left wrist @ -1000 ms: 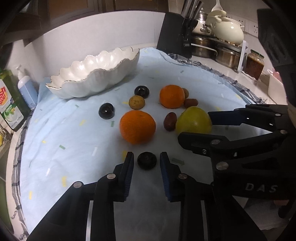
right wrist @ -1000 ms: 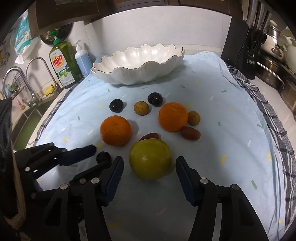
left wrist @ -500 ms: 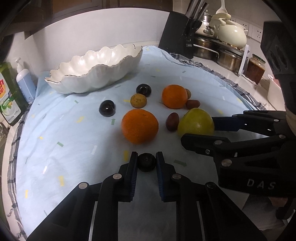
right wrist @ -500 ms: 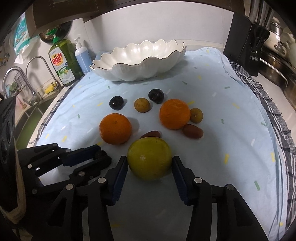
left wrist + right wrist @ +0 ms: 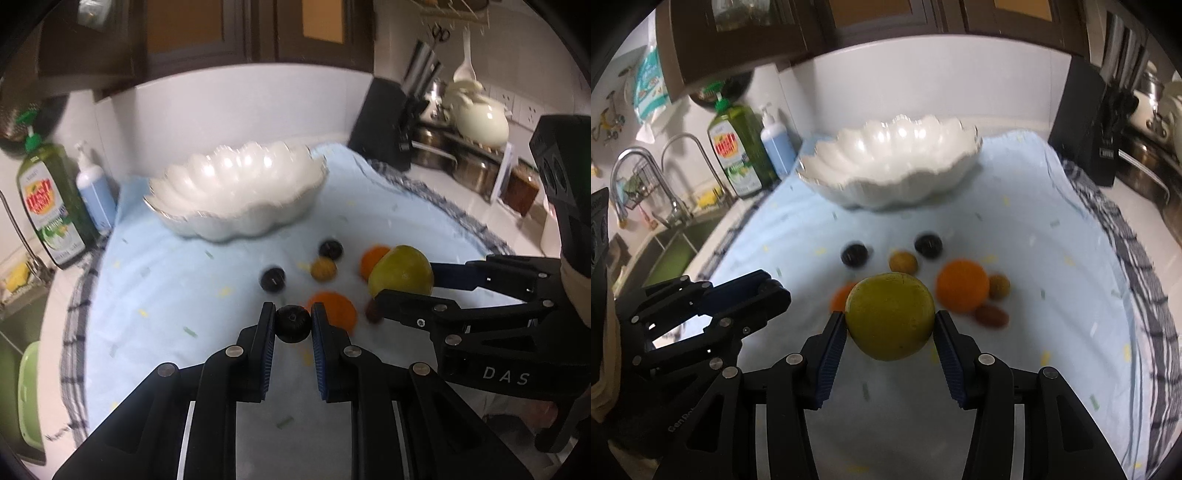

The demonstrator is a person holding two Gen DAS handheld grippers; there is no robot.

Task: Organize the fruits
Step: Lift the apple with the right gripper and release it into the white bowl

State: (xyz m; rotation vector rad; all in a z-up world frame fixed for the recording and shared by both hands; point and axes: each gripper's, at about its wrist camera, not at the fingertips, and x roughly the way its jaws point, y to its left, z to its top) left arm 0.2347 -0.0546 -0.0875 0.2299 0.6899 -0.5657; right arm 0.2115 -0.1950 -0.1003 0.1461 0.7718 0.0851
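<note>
Fruits are split between the two claws and the blue cloth (image 5: pixel 1052 266) on the counter, all in front of the white scalloped bowl (image 5: pixel 890 166), which looks empty. Pinched tight in the left claw (image 5: pixel 293 325) is a small dark round fruit (image 5: pixel 293 324), and the right claw (image 5: pixel 890 325) is clamped on the big yellow-green fruit (image 5: pixel 890 320); both appear lifted clear of the cloth. The likeliest trouble: the large fruit is round, smooth and held only at its sides, so a tilt or a jolt on the way to the bowl could let it roll out and knock the loose fruit below. The two claws are close together and could bump as they converge on the bowl. A drop from height might chip the bowl's thin rim. Still lying in front of the bowl I count two oranges, two dark round fruits, two small tan ones and at least one reddish-brown oval; blur makes a second uncertain.
</note>
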